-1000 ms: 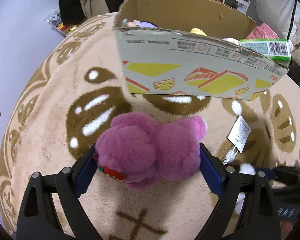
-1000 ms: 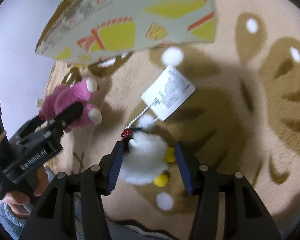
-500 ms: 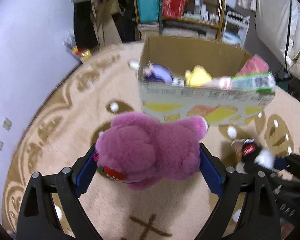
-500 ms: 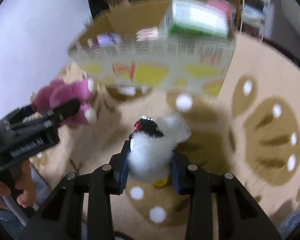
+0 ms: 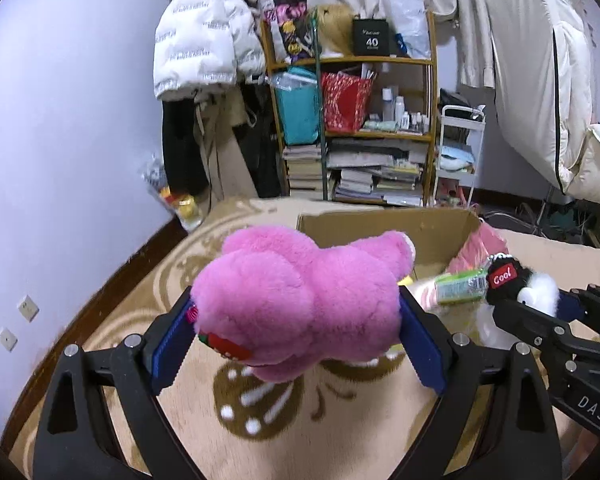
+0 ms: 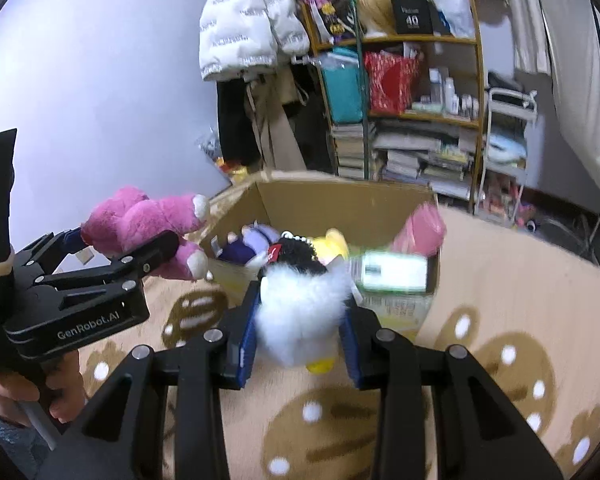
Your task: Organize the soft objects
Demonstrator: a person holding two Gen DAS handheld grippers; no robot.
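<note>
My left gripper [image 5: 296, 340] is shut on a pink plush bear [image 5: 300, 300] and holds it in the air in front of an open cardboard box [image 5: 380, 224]. It also shows in the right wrist view [image 6: 140, 228]. My right gripper [image 6: 298, 336] is shut on a white and black plush penguin [image 6: 300, 304], held up near the box's front wall [image 6: 396, 308]. The penguin shows at the right in the left wrist view [image 5: 520, 284]. The box holds a purple doll [image 6: 252, 246], a yellow plush [image 6: 332, 242], a pink item [image 6: 420, 228] and a green pack [image 6: 392, 272].
A beige and brown patterned rug [image 5: 260, 400] covers the floor. A cluttered wooden shelf [image 5: 356, 120] and hanging clothes [image 5: 200, 40] stand behind the box. A white cart [image 5: 460, 148] is to the right. A purple wall [image 5: 60, 120] runs along the left.
Both grippers have risen from the rug with their toys and now look over the box rim. The right gripper closed on the penguin and lifted it.
</note>
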